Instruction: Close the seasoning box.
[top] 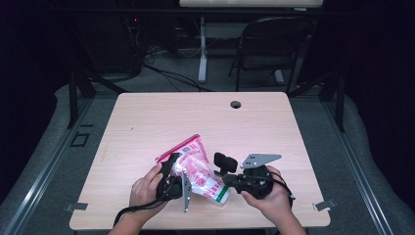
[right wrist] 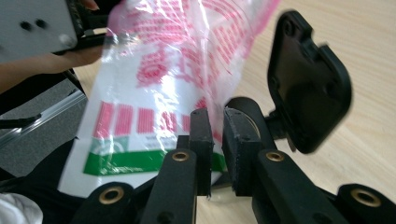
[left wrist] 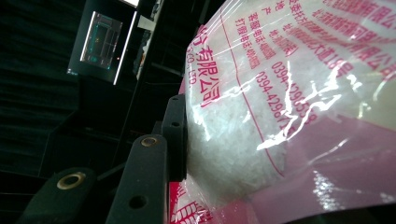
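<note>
Holding steady: left tool (top: 172, 169) is clamped on the upper body of the bag (top: 195, 169), pad pressed into the plastic, lifting it tilted just above the bench (top: 147, 117). Right tool (top: 222, 164) sits at the bag's lower end, jaws slightly parted with a thin edge of film between them; can't tell if they're gripping it. Bag not yet set down. Film is clear, glossy, crinkly, pink print, green band, white granules inside.

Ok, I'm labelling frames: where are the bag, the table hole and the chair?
bag (top: 195, 169), high view, printed middle.
table hole (top: 236, 104), high view, its centre.
chair (top: 274, 29), high view, backrest.
</note>
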Available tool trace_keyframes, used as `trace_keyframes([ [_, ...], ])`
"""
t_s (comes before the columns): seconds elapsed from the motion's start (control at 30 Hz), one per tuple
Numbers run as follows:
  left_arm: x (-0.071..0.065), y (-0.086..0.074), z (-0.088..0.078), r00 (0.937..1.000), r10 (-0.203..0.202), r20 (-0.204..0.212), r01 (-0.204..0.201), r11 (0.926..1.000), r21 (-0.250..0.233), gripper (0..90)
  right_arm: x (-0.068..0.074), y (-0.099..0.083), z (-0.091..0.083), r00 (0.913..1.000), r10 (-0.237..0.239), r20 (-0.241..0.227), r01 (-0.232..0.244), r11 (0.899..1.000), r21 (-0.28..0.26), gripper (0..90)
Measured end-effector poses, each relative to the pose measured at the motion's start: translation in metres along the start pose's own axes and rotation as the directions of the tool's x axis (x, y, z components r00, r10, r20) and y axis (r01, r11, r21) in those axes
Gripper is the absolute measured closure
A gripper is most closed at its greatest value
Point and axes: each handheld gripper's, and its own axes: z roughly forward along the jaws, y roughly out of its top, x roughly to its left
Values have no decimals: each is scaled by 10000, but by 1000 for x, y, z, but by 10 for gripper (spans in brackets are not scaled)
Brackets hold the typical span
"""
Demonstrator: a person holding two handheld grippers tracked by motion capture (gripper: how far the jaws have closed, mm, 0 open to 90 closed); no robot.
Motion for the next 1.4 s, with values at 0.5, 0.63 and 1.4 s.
trace_keyframes([
  [0.5, -1, 1, -3, 9998, 197, 53, -196, 9996, -218, 682, 1, 4, 27, 9988, -192, 440, 173, 9989, 430, 900],
  [0.63, -1, 1, -4, 9992, 405, -30, -406, 9990, -212, 683, 1, 4, 29, 9968, -302, 734, 272, 9988, 413, 900],
  [1.4, 3, 7, -9, 9917, 1251, -290, -1259, 9917, -262, 685, -6, 3, 33, 9956, -53, 941, 24, 9995, 318, 900],
])
